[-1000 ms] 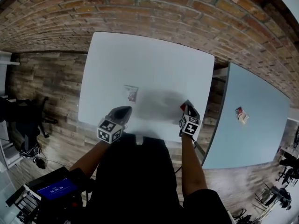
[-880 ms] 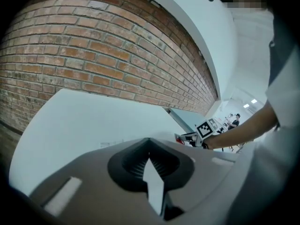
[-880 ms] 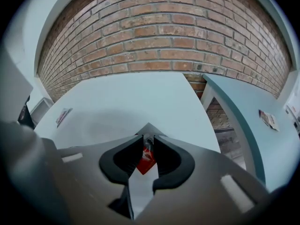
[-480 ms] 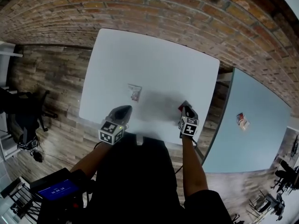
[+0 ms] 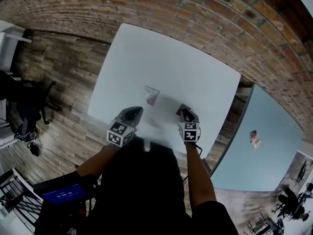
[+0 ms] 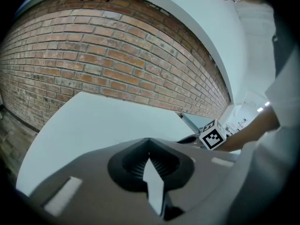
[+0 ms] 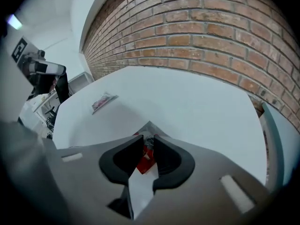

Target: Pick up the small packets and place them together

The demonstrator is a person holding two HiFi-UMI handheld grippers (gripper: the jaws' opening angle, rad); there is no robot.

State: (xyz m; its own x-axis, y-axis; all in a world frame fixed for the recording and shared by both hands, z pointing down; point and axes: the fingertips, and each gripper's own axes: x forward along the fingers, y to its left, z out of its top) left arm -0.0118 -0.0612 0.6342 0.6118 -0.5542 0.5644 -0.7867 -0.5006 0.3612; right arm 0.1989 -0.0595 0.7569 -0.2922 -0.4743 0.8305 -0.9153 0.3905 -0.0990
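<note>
A small clear packet with red print (image 5: 151,95) (image 7: 103,101) lies flat near the middle of the white table (image 5: 171,62). My right gripper (image 5: 184,112) (image 7: 147,134) is shut on a second small red packet (image 7: 146,156) (image 5: 182,108), held just above the table, to the right of the lying packet. My left gripper (image 5: 132,113) (image 6: 149,146) hovers over the table's near edge, left of and below the lying packet; its jaws are shut with nothing between them.
A second, pale blue table (image 5: 264,136) stands to the right with another small packet (image 5: 254,138) on it. A brick wall (image 5: 195,9) runs behind the white table. A black office chair (image 5: 24,121) stands on the wooden floor at the left.
My right gripper has carried the red packet leftward, closer to the packet lying on the table. The left gripper has stayed about where it was. The head view has shifted.
</note>
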